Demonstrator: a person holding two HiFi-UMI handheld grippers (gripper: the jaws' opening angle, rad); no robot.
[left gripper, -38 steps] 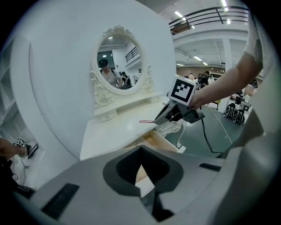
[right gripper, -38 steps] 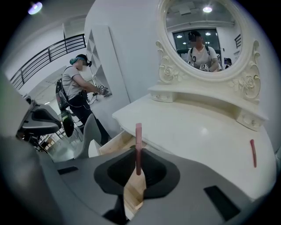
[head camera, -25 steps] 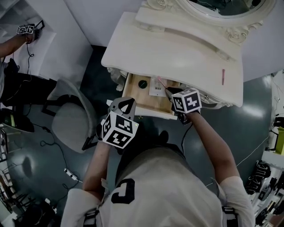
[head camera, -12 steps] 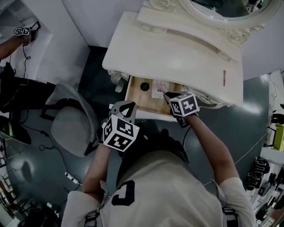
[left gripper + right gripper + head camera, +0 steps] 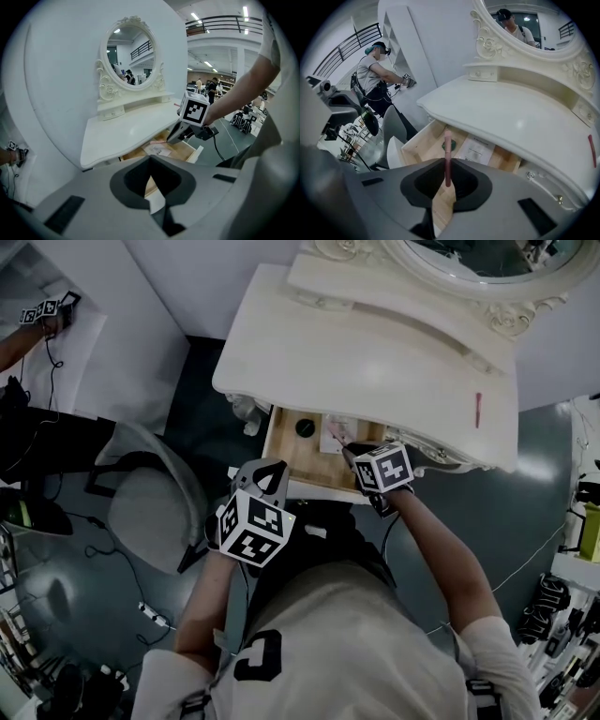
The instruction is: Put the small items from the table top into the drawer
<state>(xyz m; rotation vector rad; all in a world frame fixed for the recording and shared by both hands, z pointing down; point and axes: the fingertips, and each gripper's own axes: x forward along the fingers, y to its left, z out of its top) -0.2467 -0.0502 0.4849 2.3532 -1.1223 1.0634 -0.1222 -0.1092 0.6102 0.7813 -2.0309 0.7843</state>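
My head camera looks steeply down from above my shoulders, with the dressing table (image 5: 375,343) across the top of the frame and its open drawer (image 5: 298,457) just above centre. The left gripper view looks from lower and further back, across the table to the mirror (image 5: 131,56), catching my right gripper (image 5: 172,138) right of centre. The right gripper view sits close over that same drawer, which all three views share.

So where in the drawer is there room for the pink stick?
The open wooden drawer has bare wood between its front wall and the small dark round thing. Further back it's crowded: that thing beside a white paper sheet.
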